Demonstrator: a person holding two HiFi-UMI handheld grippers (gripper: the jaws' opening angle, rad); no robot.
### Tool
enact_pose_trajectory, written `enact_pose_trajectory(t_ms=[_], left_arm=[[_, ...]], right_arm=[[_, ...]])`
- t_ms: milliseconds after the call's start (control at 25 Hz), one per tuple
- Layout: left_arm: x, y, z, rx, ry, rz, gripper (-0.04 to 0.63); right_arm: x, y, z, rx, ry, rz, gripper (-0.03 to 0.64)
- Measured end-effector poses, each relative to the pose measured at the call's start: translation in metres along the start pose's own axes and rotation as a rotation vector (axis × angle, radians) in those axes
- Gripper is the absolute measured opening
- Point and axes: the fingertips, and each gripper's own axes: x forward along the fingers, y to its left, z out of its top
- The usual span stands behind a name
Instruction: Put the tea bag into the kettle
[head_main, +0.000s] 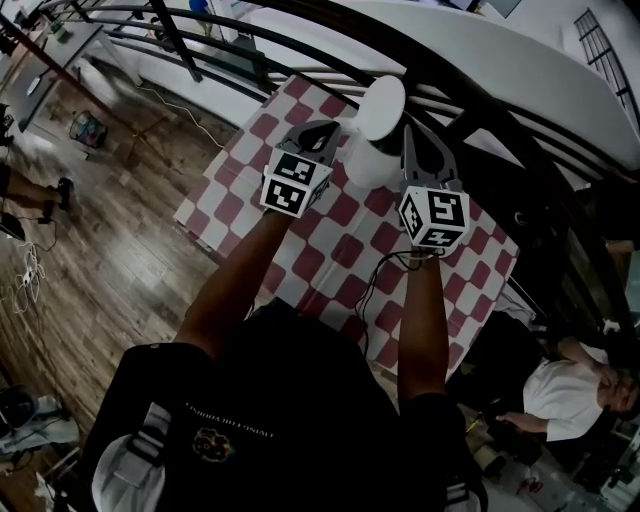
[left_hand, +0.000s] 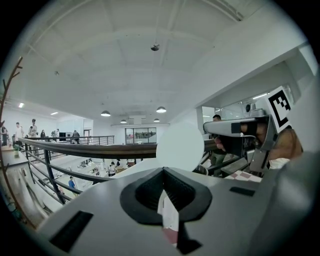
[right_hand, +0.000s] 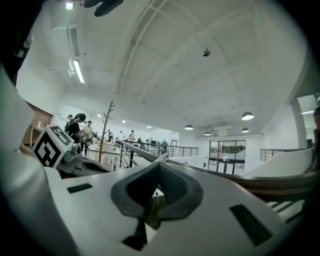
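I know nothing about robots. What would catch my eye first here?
Black-and-white patterned cubes crown the left gripper and right gripper, held over a red-and-white checked table. A white kettle stands between them. Beyond, a dark railing overlooks a big hall below.

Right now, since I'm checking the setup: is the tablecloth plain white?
No, the head view shows the tablecloth checked in red and white squares.
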Motion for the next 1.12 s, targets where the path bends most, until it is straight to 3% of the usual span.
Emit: enact_pose_trajectory(t_ms=[480, 1120], left_arm=[[-0.004, 0.003, -0.005, -0.008, 0.007, 0.013, -0.002], [-0.007, 0.004, -0.012, -0.011, 0.018, 0.020, 0.000]], right_arm=[[0.010, 0.024, 0.001, -0.004, -0.001, 0.069, 0.014], [0.013, 0.027, -0.011, 0.000, 0.012, 0.078, 0.014]])
